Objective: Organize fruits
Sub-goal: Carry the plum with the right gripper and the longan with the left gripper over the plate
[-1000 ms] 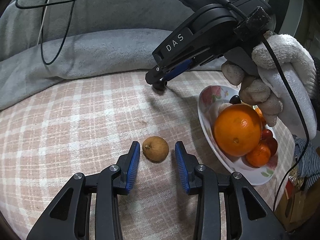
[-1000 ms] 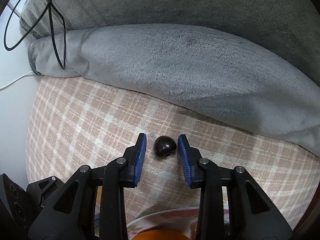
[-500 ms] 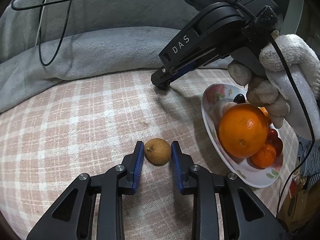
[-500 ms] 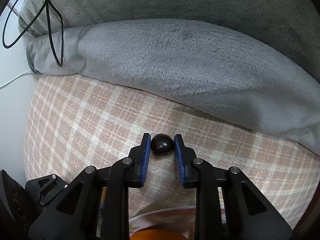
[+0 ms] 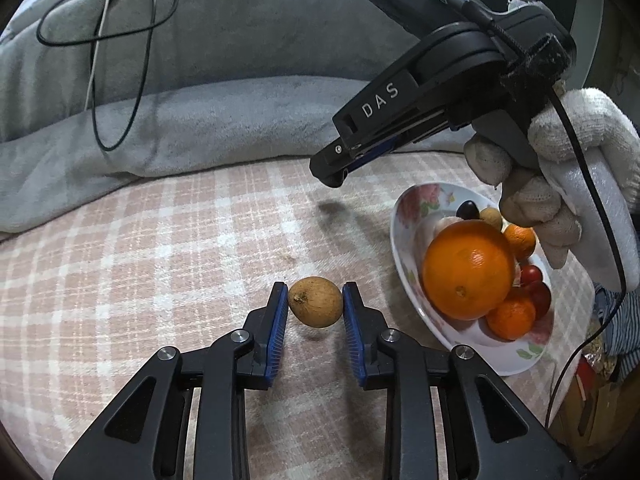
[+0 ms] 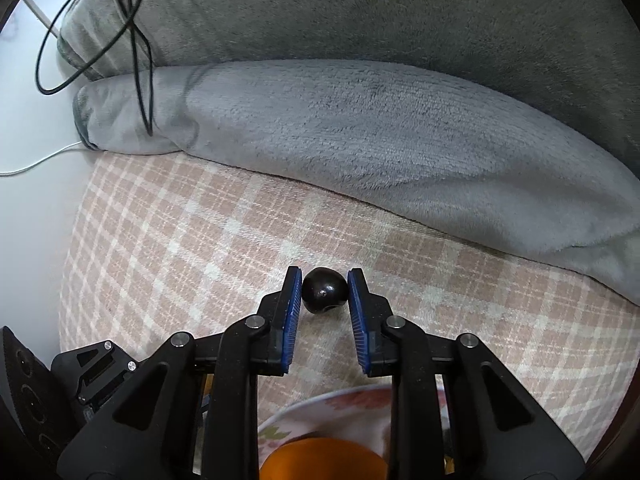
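Observation:
My left gripper (image 5: 315, 305) is shut on a small brown round fruit (image 5: 316, 307), held just above the pink checked cloth (image 5: 160, 264). To its right a flowered white bowl (image 5: 404, 240) holds a large orange (image 5: 468, 270), small oranges, red fruits and a dark one. In the right wrist view my right gripper (image 6: 325, 290) is shut on a small dark round fruit (image 6: 324, 289), lifted off the cloth (image 6: 168, 248). The same gripper (image 5: 336, 176) shows in the left wrist view, above and behind the bowl, in a white-gloved hand (image 5: 560, 184). The bowl rim (image 6: 320, 400) lies below it.
A grey plush blanket (image 5: 200, 120) is bunched along the far edge of the cloth, with black and white cables (image 5: 136, 40) lying over it. The blanket (image 6: 380, 140) fills the upper half of the right wrist view. Clutter sits past the bowl at lower right (image 5: 608, 344).
Both grippers closed on their fruits: the left on the brown one, the right on the dark one. The right gripper then rose off the cloth with its fruit.

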A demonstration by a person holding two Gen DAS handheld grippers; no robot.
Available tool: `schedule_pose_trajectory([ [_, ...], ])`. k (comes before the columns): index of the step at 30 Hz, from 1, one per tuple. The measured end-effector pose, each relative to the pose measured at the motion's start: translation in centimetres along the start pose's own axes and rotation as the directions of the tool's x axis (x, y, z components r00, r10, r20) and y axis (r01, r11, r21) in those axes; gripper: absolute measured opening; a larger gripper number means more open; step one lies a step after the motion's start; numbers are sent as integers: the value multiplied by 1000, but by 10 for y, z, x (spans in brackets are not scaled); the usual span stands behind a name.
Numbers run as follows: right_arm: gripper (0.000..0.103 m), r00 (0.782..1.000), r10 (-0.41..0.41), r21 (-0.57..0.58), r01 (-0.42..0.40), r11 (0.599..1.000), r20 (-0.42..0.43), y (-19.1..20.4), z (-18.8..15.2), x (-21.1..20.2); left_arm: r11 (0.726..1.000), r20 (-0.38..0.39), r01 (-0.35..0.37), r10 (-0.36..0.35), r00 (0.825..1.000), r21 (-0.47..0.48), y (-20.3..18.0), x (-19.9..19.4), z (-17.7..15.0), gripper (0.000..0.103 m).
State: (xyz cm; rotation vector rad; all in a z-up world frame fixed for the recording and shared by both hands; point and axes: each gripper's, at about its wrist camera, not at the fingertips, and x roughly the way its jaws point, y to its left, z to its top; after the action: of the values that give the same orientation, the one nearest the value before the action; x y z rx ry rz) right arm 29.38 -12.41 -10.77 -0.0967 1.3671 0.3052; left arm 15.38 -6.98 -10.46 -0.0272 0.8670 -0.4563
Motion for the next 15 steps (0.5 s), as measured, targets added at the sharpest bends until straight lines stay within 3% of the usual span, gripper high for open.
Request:
schedule_pose_trajectory([
  [15,25,996,19,-28,-17,999,90,-5,-23,-55,1000,49,9,-10,999,26,-14,-35,-4,26],
])
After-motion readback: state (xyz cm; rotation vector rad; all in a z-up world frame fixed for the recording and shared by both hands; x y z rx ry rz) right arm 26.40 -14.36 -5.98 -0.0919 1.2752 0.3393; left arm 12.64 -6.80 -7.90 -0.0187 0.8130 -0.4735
